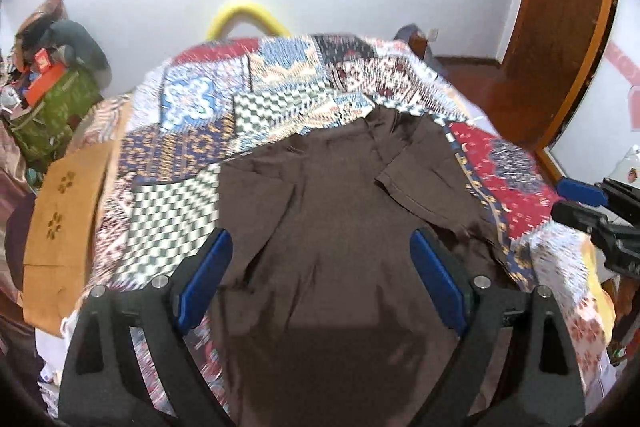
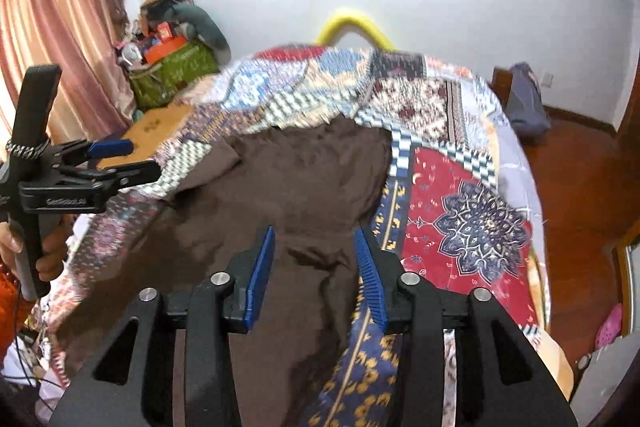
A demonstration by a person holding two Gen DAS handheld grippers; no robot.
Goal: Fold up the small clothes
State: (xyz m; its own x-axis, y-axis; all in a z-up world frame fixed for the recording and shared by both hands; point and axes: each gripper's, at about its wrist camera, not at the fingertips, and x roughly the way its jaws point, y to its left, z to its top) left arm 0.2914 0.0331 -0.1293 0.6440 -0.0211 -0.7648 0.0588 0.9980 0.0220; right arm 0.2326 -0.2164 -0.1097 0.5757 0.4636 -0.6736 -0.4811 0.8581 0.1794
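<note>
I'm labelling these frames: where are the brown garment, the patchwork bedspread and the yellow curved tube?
brown garment (image 1: 340,211), left wrist view, middle of the cloth
patchwork bedspread (image 2: 476,223), right wrist view, red panel
yellow curved tube (image 1: 244,17), left wrist view, top of the arch

A bed (image 1: 516,163) carries a patchwork quilt (image 2: 460,227) of red, blue and checked panels. A brown garment (image 1: 340,227) lies spread, rumpled, directly on the quilt.

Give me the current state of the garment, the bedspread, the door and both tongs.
Brown garment: spread on the bed, creased, one sleeve folded inward, not gripped.
Patchwork bedspread: covers the bed, rumpled beyond the garment.
Left tongs: wide open, empty.
Right tongs: partly open, nothing pinched.
Wooden door: standing open.
</note>
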